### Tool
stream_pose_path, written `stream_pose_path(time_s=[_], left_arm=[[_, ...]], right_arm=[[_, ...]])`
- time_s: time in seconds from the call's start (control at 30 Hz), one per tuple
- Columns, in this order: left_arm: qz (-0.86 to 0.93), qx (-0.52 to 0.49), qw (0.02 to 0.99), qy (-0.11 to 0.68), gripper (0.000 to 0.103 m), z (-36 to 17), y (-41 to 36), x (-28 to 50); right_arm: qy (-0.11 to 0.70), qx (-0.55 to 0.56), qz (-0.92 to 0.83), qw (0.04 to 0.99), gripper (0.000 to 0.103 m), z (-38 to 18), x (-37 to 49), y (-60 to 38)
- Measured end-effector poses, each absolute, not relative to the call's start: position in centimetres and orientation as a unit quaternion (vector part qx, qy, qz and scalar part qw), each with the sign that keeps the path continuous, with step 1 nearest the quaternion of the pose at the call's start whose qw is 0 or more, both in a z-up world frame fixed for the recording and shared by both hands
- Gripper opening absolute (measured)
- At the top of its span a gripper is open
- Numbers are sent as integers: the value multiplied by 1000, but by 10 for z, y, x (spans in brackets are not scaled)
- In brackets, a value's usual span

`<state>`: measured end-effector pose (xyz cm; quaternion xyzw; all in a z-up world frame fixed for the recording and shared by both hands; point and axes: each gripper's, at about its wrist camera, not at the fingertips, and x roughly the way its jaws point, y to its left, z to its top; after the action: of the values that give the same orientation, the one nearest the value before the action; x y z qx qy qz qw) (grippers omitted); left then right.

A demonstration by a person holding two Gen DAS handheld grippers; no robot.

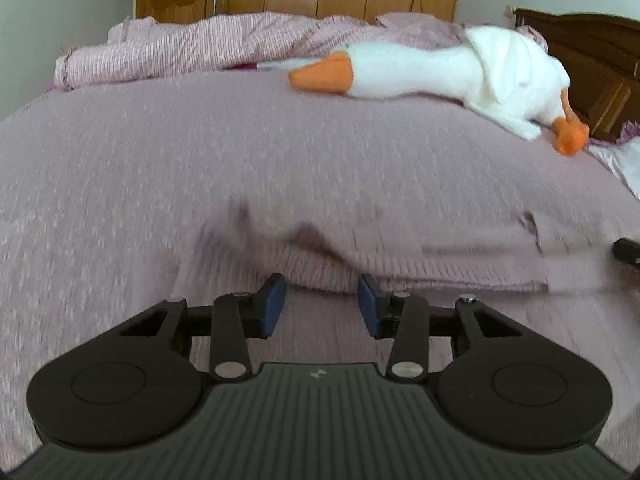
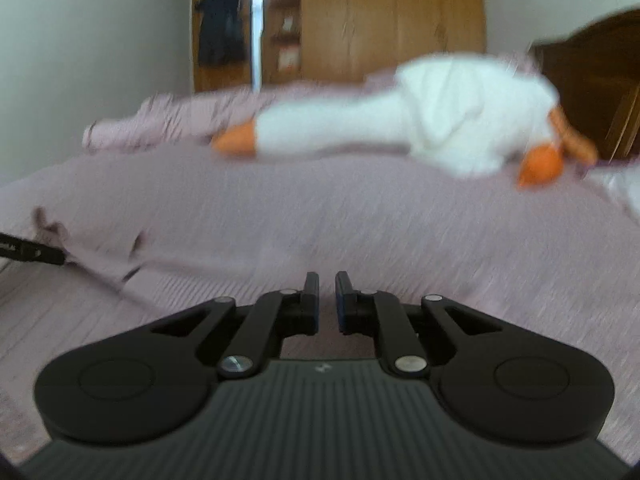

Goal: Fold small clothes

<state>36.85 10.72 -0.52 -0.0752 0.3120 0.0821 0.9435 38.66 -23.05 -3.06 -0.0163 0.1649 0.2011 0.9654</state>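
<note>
Approach step: both grippers low at the garment's near hem, nothing gripped yet.

Left gripper [image 1: 322, 304] fingers wide apart; right gripper [image 2: 327, 300] fingers nearly together, a narrow gap, empty. One mauve garment [image 1: 400, 256] lies lower centre on the bed cover [image 1: 160, 152], blurred. Next, probably: pinch both hem corners. Count: one garment, two grippers, one plush goose [image 1: 440, 68] upper right.

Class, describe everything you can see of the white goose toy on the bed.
The goose toy is a long soft plush, fluffy white with an orange beak and orange feet. It lies flat on its side across the far part of the pink bedspread, beak towards the rumpled striped quilt, feet near the dark wooden headboard. A white wing flap drapes over its body. Neither gripper touches it.
</note>
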Motion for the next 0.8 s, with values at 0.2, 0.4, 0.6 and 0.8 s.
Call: stream_pose_path(time_s=[0.2,0.4,0.6,0.8], left_arm=[[81,-85,946,302,49,0,111,369],[57,-56,949,306,50,-6,95,346],[39,-57,948,310,50,-8,78,339],[36,-78,943,321,50,-8,67,340]], right_arm=[[184,-20,195,963,13,-20,383,-253],[244,-32,257,935,13,-22,353,-255],[276,-40,255,926,13,-40,355,-244],[227,33,207,951,13,-38,399,-252]])
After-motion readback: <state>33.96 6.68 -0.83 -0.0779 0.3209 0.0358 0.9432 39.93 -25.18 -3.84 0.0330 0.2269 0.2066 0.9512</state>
